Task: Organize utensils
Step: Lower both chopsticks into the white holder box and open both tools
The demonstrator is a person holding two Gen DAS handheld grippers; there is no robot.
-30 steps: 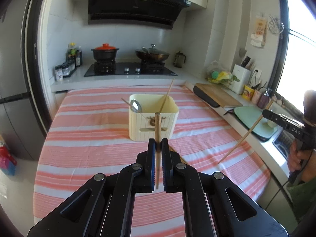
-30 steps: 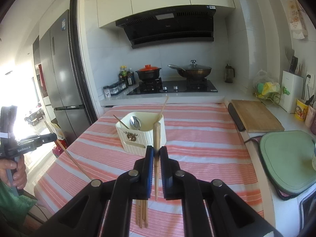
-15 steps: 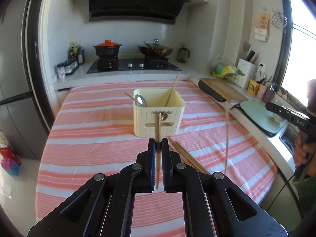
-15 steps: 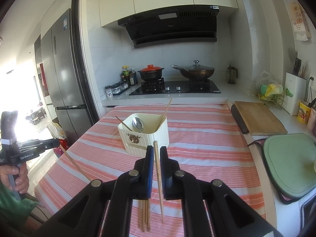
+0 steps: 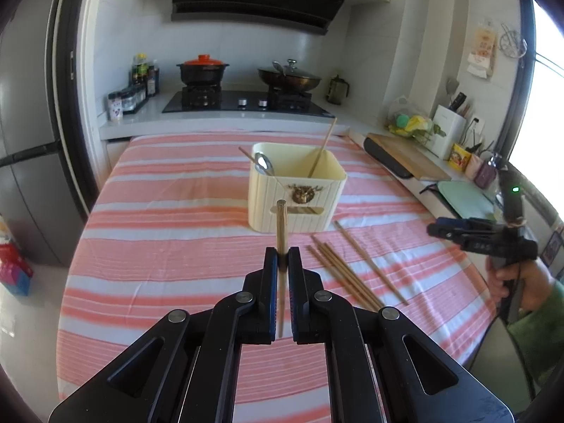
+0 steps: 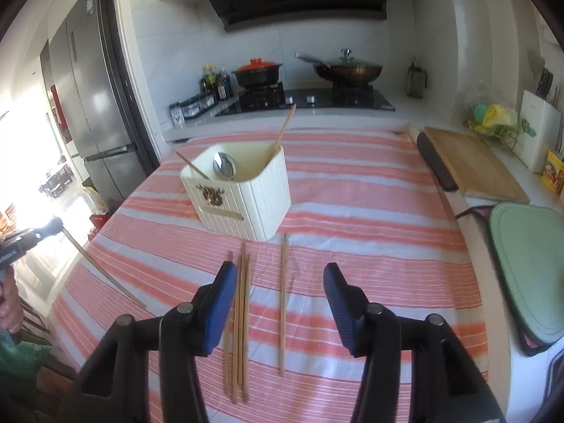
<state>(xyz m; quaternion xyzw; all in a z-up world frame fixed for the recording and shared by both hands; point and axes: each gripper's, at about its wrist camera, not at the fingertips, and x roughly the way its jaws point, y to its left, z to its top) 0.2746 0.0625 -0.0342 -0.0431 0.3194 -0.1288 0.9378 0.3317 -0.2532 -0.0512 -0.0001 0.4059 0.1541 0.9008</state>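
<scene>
Desk (image 6: 370,211): covered edge to edge by a cloth of pink and white stripes.
Box (image 6: 243,197): cream, ribbed, standing upright on the cloth toward the middle of the desk.
Bundle of chopsticks (image 6: 239,320): flat on the cloth just in front of the box, lying close side by side.
Single chopstick (image 6: 283,303): flat on the cloth in front of the box, a little apart from the bundle, roughly parallel to it.

Loose chopsticks (image 6: 239,320) block the cloth before the holder (image 6: 243,194) (its top stands open).
</scene>
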